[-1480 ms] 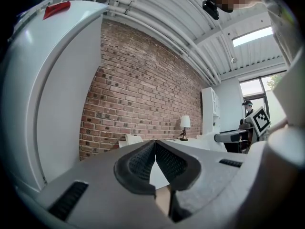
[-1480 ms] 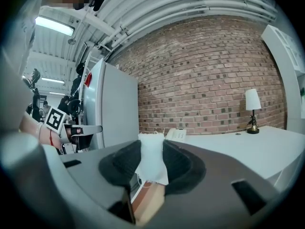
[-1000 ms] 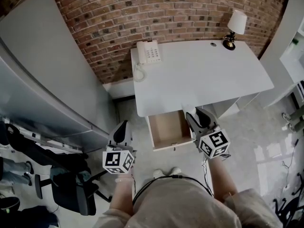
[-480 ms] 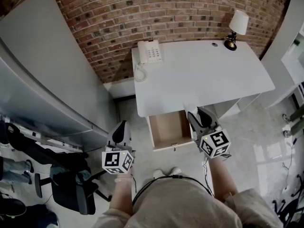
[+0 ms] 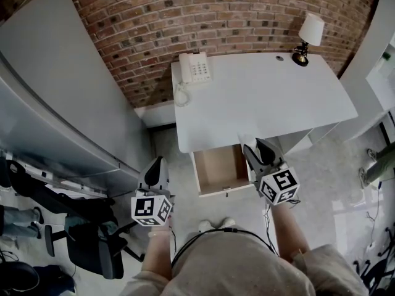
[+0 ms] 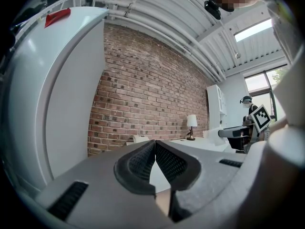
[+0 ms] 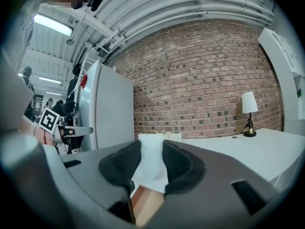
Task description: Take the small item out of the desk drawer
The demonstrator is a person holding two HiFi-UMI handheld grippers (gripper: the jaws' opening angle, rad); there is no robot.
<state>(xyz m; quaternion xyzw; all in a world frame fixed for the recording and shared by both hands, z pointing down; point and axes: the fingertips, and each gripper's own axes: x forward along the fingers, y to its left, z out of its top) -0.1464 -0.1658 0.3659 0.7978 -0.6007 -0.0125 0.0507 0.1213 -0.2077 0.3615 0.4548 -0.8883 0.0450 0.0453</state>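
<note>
My right gripper point(image 5: 258, 149) gripped the small white item point(image 7: 152, 168), pads pressed on it, just beside the open drawer point(image 5: 216, 165) under the white desk point(image 5: 265, 97). My left gripper point(image 6: 155, 162) was closed, empty, well apart.

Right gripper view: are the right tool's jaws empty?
No: a small white item sits clamped between the pads of the right tool.
</note>
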